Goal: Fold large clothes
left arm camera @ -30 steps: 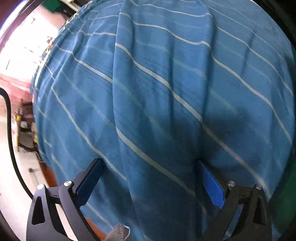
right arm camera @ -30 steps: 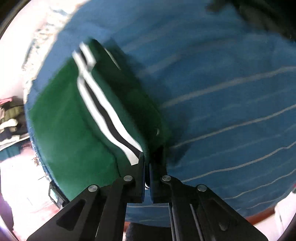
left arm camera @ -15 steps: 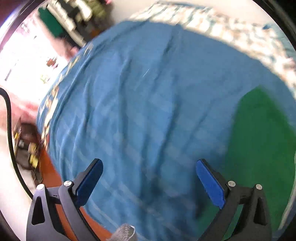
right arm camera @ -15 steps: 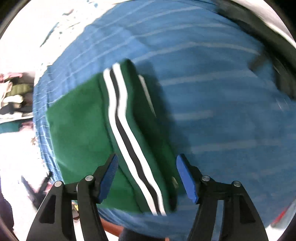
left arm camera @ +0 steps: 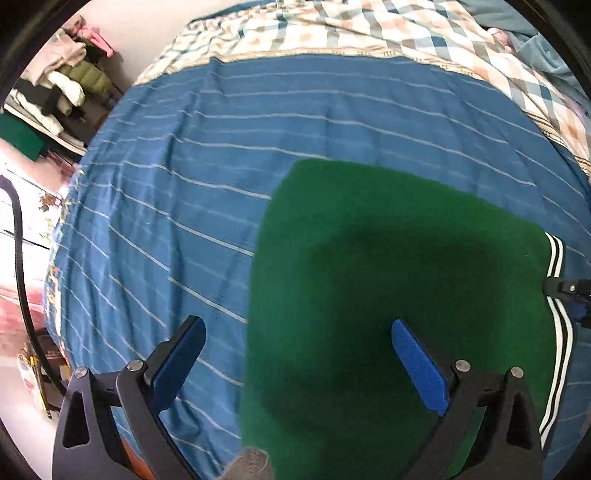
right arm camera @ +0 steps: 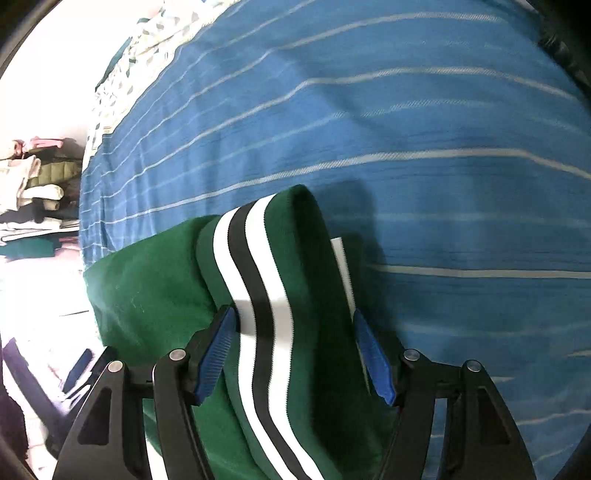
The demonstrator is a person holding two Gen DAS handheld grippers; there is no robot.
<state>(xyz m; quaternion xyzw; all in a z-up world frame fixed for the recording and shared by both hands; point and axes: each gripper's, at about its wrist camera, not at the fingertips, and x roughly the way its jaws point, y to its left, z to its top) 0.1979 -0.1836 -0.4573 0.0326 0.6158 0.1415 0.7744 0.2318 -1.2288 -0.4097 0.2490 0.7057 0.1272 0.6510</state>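
Note:
A green garment [left arm camera: 388, 240] lies folded flat on the blue striped bedsheet [left arm camera: 184, 184]. Its black-and-white striped band [left arm camera: 554, 254] runs along the right edge. My left gripper [left arm camera: 295, 325] hovers open over the garment's left part, nothing between its blue pads. In the right wrist view the striped band [right arm camera: 258, 258] arches up as a fold of the garment [right arm camera: 155, 280] and runs between the fingers of my right gripper [right arm camera: 292, 314]. That gripper stands open; whether its left pad touches the band I cannot tell. The right gripper's tip [left arm camera: 569, 291] shows at the left wrist view's edge.
A checked blanket [left arm camera: 369, 29] covers the far end of the bed. Piled clothes [left arm camera: 62, 85] sit on a shelf beyond the bed's left side, also visible as stacked clothes [right arm camera: 33, 177]. A black cable [left arm camera: 18, 240] hangs at the left. The bedsheet [right arm camera: 443, 110] spreads to the right.
My right gripper opened and let go of the striped band, which now lies between its fingers. My left gripper, open throughout, swung from the bare sheet to over the green garment.

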